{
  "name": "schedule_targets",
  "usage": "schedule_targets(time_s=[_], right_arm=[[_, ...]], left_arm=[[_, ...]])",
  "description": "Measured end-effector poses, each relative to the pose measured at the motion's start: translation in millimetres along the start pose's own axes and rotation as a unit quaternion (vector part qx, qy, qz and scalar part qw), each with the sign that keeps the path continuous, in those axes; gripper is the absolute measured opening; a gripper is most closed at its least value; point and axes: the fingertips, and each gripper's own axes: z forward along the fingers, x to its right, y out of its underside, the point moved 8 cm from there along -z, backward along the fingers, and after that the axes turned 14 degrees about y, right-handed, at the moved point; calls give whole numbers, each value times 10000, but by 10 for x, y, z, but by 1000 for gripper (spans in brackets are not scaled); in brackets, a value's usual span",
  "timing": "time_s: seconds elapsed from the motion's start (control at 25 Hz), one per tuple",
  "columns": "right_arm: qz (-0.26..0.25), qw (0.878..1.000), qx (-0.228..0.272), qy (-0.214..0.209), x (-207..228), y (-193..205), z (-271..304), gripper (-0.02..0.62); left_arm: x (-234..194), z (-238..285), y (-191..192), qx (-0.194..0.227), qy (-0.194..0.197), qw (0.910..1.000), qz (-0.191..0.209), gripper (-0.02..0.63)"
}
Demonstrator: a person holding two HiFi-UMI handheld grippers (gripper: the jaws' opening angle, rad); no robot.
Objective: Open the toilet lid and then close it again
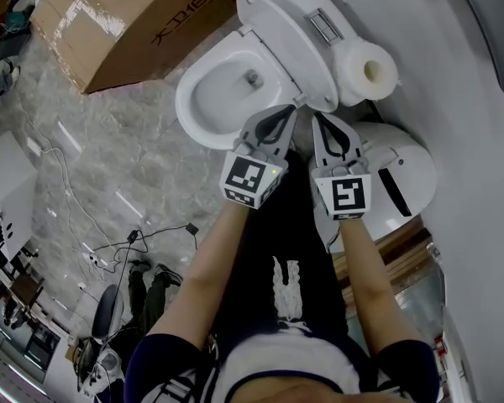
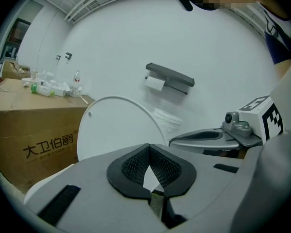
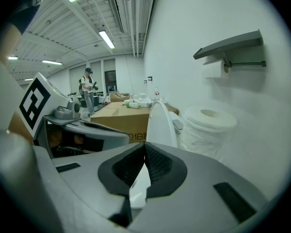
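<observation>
The lid (image 1: 281, 44) stood raised over the open bowl (image 1: 231, 91), leaning back toward the tank. In the right gripper view it showed edge-on and upright, just ahead of the jaws.

The left gripper (image 1: 292, 109) and the right gripper (image 1: 317, 117) were side by side and pointed at the near edge of the lid. Their tips were close to that edge, but I could not tell if they touched it. The jaws of both grippers were clenched, the pads were together at the tips, and nothing was between them. Through the small gap behind the pads only white surface was seen.

A big paper roll (image 1: 368, 70) stood just beside the tank, next to the wall. Above it a grey holder (image 3: 230, 47) with a smaller roll was fixed on the wall. A white bin (image 1: 399, 170) with a round top stood near the right gripper. On the other side of the bowl was a large box (image 1: 134, 19) with small bottles on top. Cables (image 1: 126, 242) were lying on the marble floor (image 1: 59, 141). Far behind, a person (image 3: 88, 89) stood in the room.
</observation>
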Motion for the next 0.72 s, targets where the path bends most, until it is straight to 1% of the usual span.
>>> schedule_targets(time_s=[0.2, 0.32, 0.48, 0.72], right_arm=[[117, 9987, -47, 501, 143, -12, 39, 9], [111, 9975, -10, 700, 210, -32, 48, 9], [85, 9967, 31, 807, 282, 0, 50, 11], [23, 9963, -140, 845, 322, 60, 116, 12]], left_arm=[[25, 8, 6, 32, -7, 10000, -74, 6], [56, 30, -6, 23, 14, 10000, -73, 6], [90, 58, 36, 30, 12, 9999, -101, 6], [98, 67, 39, 8, 29, 9999, -108, 6]])
